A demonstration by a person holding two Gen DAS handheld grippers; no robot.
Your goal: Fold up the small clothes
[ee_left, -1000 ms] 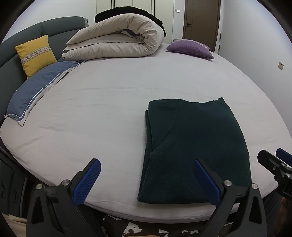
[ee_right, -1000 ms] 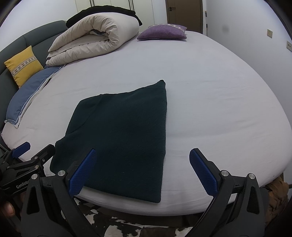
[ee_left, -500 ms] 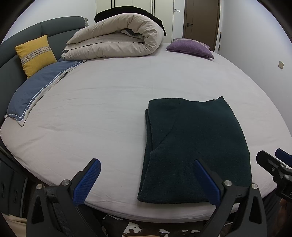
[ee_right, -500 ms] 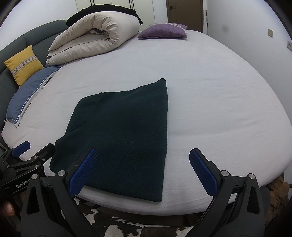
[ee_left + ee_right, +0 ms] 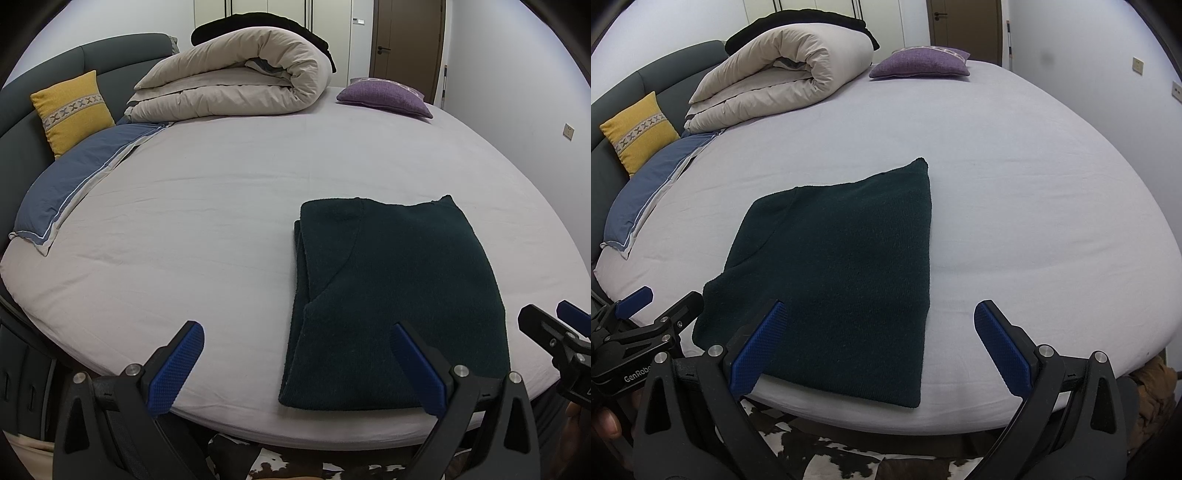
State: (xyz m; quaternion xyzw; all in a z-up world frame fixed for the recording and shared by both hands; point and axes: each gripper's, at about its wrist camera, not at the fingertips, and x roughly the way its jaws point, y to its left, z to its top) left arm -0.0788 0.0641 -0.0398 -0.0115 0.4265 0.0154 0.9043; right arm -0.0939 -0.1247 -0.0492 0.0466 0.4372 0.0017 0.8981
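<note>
A dark green sweater (image 5: 402, 295) lies folded into a flat rectangle on the bed (image 5: 207, 221), close to the near edge, its layered fold edges showing along its left side in the left wrist view. The left claw (image 5: 299, 365) hangs above the bed's near edge with its jaws spread wide and nothing between them; its right finger (image 5: 417, 373) sits over the sweater's near left corner. The right claw (image 5: 882, 343) is likewise wide apart and empty, its left finger (image 5: 757, 350) over the sweater's near edge, its right one over bare sheet. Neither claw touches the cloth as far as can be told. At the far side lie a rolled duvet (image 5: 236, 88), a purple cushion (image 5: 384, 98), a yellow cushion (image 5: 72, 110) and a blue pillow (image 5: 74, 184).
</note>
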